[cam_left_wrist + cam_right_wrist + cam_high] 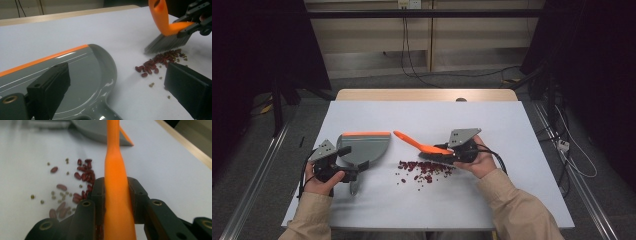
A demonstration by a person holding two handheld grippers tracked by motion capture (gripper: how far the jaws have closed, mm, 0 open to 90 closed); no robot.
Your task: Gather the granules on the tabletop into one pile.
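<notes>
Both forearms reach in from the table's near edge. The right gripper, jaws clamped on an orange brush, holds its bristles over scattered red beans near the table's middle. The left gripper, jaws spread apart, sits over the grey dustpan's handle, which is partly hidden beneath it.

No legible text or labels.

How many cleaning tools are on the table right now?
2: a grey dustpan lying at the left by the left gripper, and an orange brush clamped in the right gripper, bristles on the beans.
</notes>
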